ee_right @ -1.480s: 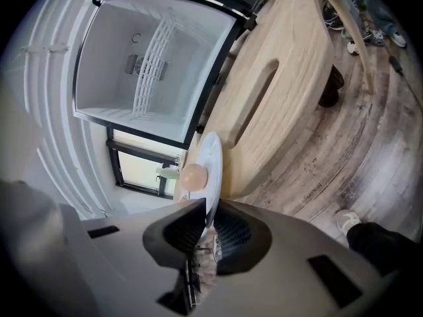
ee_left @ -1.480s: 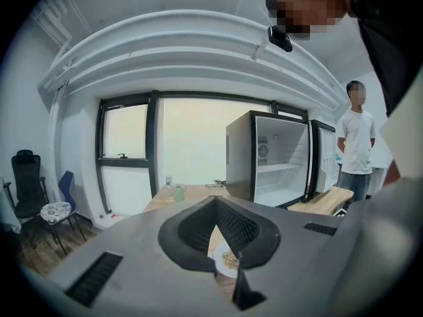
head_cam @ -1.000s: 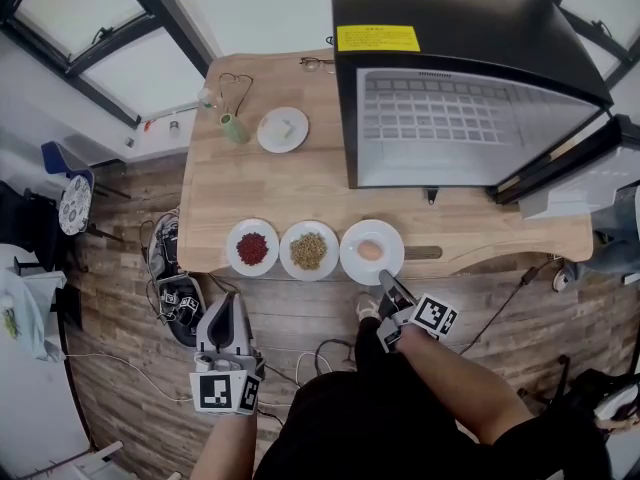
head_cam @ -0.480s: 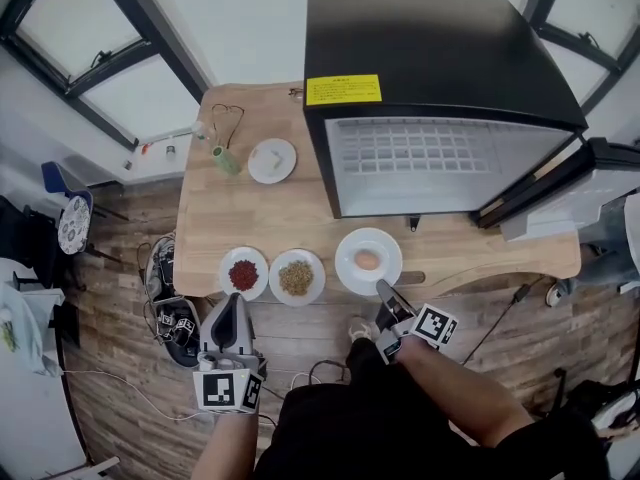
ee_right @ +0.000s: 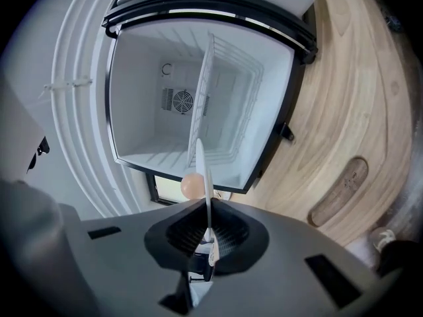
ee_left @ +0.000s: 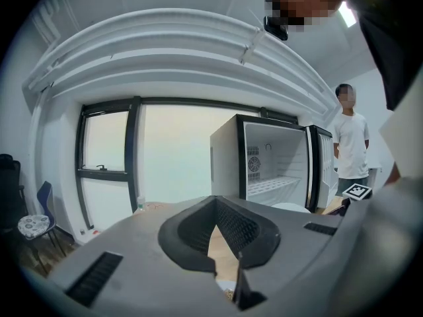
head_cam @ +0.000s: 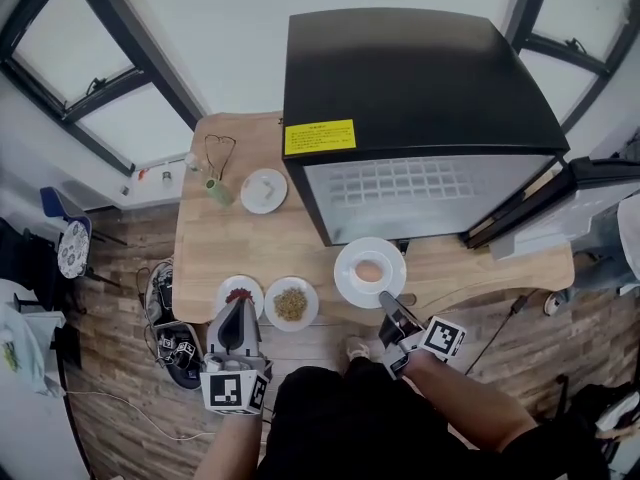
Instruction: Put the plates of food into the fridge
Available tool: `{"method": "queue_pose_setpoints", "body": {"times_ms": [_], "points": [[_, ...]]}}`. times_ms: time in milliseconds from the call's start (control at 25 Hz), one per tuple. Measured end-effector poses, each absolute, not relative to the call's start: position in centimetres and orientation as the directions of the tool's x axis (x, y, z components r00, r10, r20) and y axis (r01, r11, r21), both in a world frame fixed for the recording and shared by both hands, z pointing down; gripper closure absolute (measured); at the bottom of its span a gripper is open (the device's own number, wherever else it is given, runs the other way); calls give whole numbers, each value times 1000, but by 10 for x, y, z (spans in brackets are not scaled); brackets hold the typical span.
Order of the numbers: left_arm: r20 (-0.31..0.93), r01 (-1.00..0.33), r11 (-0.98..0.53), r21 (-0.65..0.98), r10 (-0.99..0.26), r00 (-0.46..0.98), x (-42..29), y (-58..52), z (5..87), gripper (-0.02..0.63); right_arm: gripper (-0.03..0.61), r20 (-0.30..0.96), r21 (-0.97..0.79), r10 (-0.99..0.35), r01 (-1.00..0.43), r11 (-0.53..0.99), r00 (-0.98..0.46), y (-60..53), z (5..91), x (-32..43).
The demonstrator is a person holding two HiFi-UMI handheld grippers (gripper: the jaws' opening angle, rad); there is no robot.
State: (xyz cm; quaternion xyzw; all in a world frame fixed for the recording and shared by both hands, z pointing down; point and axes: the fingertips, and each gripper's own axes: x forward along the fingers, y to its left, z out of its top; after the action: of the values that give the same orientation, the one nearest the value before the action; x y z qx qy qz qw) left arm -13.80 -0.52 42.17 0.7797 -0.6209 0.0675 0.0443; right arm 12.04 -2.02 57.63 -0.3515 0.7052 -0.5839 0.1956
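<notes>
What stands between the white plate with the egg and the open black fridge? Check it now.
Nothing visible. The right gripper holds the white plate with the egg in front of the black fridge, whose front is open.

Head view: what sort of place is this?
Likely a lab or office room staged as a kitchen, not a home one: a mini fridge sits on a wooden table beside big windows.

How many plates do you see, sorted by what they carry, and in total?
Egg plate, in the right tool: 1
Red-food plate: 1
Grain plate: 1
Far plate, pale contents: 1
Total: 4
</notes>
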Motion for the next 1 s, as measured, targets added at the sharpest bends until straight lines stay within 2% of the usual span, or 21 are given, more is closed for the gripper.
{"method": "queue_pose_setpoints", "body": {"times_ms": [560, 1000], "points": [[120, -956, -295, -15, -949, 291, -135, -62, 413, 609, 546, 63, -955, -783, -266, 133, -619, -56, 508, 127], [72, -936, -352, -32, -935, 349, -138, -97, 401, 609, 546, 67, -938, -831, -318, 135, -552, -94, 488, 135]]}}
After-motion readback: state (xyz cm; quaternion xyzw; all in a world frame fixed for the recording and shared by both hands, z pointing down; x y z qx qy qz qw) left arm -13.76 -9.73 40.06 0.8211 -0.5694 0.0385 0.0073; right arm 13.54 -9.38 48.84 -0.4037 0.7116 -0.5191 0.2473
